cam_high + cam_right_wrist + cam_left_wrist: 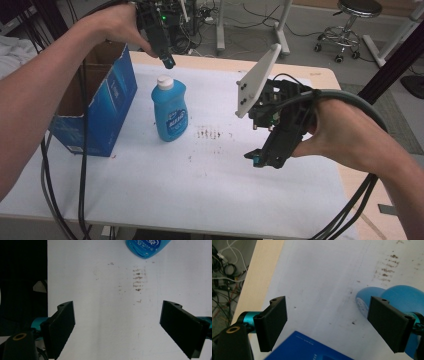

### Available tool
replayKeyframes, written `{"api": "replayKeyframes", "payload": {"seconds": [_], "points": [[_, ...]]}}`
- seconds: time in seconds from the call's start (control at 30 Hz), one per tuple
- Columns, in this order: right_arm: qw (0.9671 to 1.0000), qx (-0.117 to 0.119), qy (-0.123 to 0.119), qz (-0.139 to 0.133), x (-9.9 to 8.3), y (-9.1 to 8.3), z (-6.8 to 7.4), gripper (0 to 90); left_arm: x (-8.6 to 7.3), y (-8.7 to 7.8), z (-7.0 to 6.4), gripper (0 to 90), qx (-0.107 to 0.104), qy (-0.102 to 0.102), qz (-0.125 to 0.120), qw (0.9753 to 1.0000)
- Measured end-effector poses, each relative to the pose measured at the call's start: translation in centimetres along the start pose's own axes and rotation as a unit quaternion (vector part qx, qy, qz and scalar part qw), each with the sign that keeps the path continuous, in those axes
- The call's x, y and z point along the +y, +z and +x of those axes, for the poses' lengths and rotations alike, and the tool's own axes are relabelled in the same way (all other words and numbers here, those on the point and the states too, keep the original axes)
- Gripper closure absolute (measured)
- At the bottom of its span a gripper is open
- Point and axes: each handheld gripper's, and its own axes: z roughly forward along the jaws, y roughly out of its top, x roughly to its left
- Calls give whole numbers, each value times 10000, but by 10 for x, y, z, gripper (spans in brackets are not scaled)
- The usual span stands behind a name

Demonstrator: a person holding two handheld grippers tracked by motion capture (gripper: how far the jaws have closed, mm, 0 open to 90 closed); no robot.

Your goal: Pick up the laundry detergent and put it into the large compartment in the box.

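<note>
A blue bottle with a white cap stands upright left of the table's middle. My left gripper hangs just above and behind the cap, pointing down. In the left gripper view it stands open with nothing between the jaws, and the bottle lies partly behind the right jaw. My right gripper hovers low over the table's right half, well apart from the bottle. In the right gripper view it is open over bare white surface, with the bottle at the top edge.
An open blue cardboard box stands at the table's left, close beside the bottle; its corner shows below my left jaws. Brown stains mark the white tabletop. A stool and cables lie beyond the far edge.
</note>
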Motion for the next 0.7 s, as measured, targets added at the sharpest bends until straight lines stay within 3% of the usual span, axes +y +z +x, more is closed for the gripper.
{"api": "replayKeyframes", "payload": {"seconds": [0.17, 0.4, 0.6, 0.7], "points": [[10000, 9, -5, 12, 0, 1, 0, 120, -9, -17, -7, 164, -49, -657, -100, 9978], [10000, 52, 17, 55, 2, 4, -2, 120, -9, -39, -30, 164, -117, -1110, -137, 9937], [9999, 60, -43, 96, 3, 7, -1, 120, -11, -39, -50, 164, -438, -1596, -245, 9859], [9999, 62, -37, 103, 3, 8, -1, 120, -10, -37, -58, 164, -480, -1843, -273, 9813]]}}
